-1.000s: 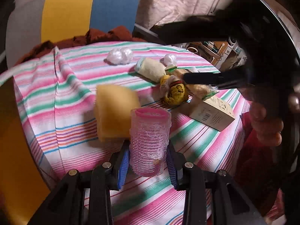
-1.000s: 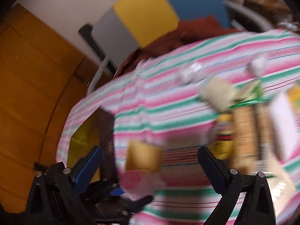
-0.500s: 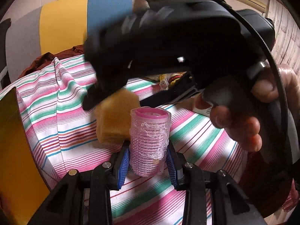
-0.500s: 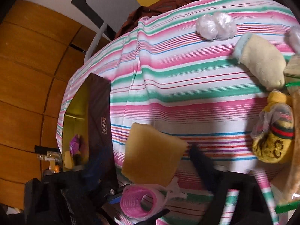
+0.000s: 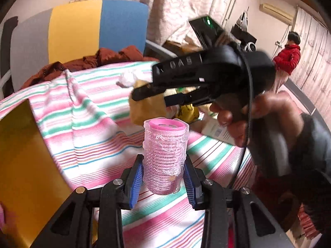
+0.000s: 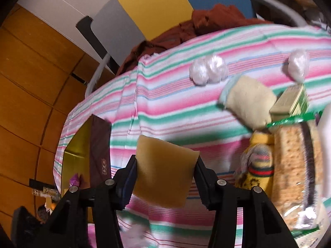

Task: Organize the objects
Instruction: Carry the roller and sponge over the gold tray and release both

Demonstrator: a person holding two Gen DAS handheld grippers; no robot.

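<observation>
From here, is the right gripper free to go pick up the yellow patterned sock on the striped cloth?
Probably not yet. The right gripper is shut on the tan sponge square, so it has no room for the yellow patterned sock until the sponge is put down.

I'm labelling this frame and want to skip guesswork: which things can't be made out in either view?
- Left wrist view: the right gripper and the hand holding it cover the yellow sponge and the items behind.
- Right wrist view: the cracker packet is smeared by motion blur and cut by the right edge.
- Right wrist view: the contents of the yellow-lined box are too small and dark to name.
</observation>
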